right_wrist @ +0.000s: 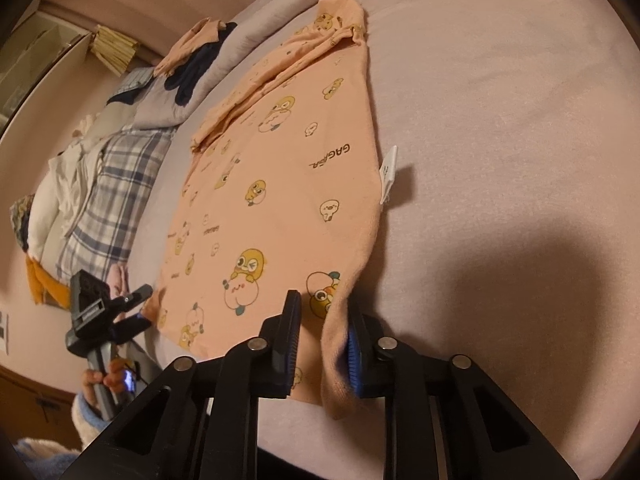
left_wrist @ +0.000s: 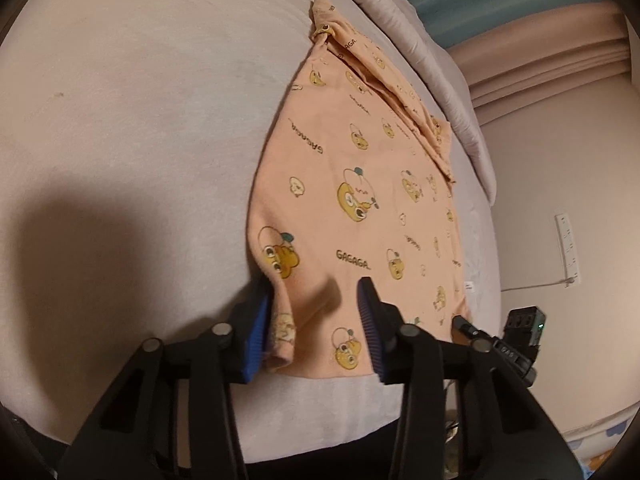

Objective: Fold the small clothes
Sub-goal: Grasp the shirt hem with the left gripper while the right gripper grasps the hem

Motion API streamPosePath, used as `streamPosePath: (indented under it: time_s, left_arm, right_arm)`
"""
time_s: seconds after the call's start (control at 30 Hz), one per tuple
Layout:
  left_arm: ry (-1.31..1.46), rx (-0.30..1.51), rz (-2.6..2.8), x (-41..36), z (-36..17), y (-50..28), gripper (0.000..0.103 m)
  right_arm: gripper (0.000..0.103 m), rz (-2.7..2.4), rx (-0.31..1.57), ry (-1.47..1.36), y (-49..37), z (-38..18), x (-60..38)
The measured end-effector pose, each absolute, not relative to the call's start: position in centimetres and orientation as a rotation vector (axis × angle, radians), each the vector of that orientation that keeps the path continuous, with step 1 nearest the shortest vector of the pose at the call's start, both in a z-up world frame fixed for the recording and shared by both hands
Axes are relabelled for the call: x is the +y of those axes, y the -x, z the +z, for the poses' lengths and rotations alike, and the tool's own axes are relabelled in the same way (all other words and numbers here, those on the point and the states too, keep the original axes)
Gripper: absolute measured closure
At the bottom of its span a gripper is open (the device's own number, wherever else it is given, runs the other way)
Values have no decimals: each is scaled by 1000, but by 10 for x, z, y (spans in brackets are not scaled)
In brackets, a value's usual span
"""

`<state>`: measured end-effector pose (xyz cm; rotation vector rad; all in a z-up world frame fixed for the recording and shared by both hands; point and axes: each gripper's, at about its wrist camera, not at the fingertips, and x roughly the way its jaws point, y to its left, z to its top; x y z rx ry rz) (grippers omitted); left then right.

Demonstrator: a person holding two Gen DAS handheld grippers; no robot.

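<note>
A small peach shirt (left_wrist: 360,184) printed with yellow cartoon ducks and "GAGAGA" lies spread on a pale pink bed sheet (left_wrist: 132,120). Its far sleeve is folded over the body. My left gripper (left_wrist: 316,312) is open, jaws straddling the shirt's near left hem corner, which is bunched against the left blue pad (left_wrist: 256,332). In the right wrist view the shirt (right_wrist: 280,184) shows a white tag (right_wrist: 389,172) at its right edge. My right gripper (right_wrist: 322,328) is open around the near right hem corner, which drapes against the right pad (right_wrist: 354,354).
A rolled pink duvet (left_wrist: 448,80) borders the shirt's far side. A pile of other clothes and a plaid cloth (right_wrist: 116,184) lie at the bed's left. The other gripper (right_wrist: 108,316) shows at the left, and at the lower right of the left wrist view (left_wrist: 516,340).
</note>
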<state>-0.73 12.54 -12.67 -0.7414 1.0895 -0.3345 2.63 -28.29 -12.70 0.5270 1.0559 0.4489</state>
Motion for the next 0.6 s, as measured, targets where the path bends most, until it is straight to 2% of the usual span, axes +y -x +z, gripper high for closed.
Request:
streamPosePath:
  time_s: [0.17,0.6]
  left_arm:
    - [716,1094,-297,125,-128,10,91]
    - [667,1076,-265,120,-128,14,94]
  right_arm:
    - [91,442,1032,-523,-25,-129,-281]
    - [96,419,1005,-505,-22,-122,-275]
